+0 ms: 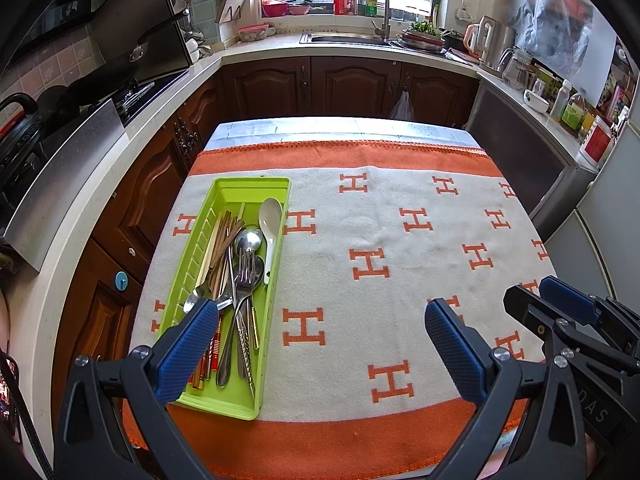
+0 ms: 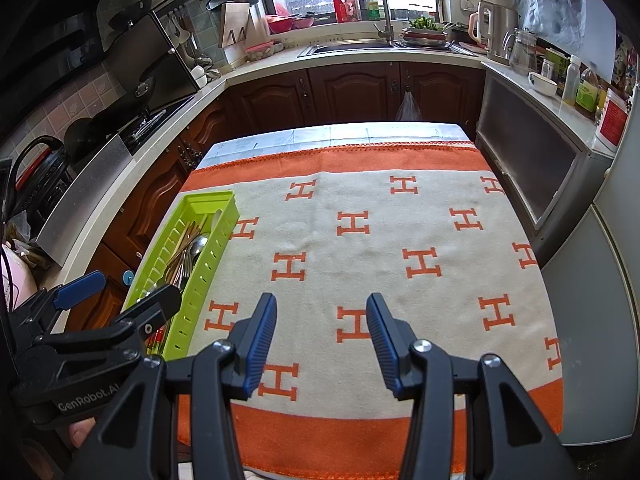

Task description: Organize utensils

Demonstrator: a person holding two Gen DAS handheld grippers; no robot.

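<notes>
A lime-green utensil tray (image 1: 280,190) lies on the left part of the cloth-covered table (image 1: 400,240). It holds metal spoons (image 1: 248,240), a white ceramic spoon (image 1: 269,220), forks and several chopsticks (image 1: 224,236), piled together. My left gripper (image 1: 320,332) hovers open at the tray's near end, its left finger over the tray, nothing between the jaws. My right gripper (image 2: 322,336) stands open above the bare cloth, to the right of the tray (image 2: 208,248), holding nothing. The right gripper (image 1: 560,300) also shows at the left wrist view's right edge.
The table cloth is cream with orange H marks and orange borders. Dark wooden cabinets (image 1: 352,84) and counters ring the table, with a stove (image 1: 132,96) at the left, a sink (image 1: 348,38) at the back, and a fridge (image 2: 616,280) at the right.
</notes>
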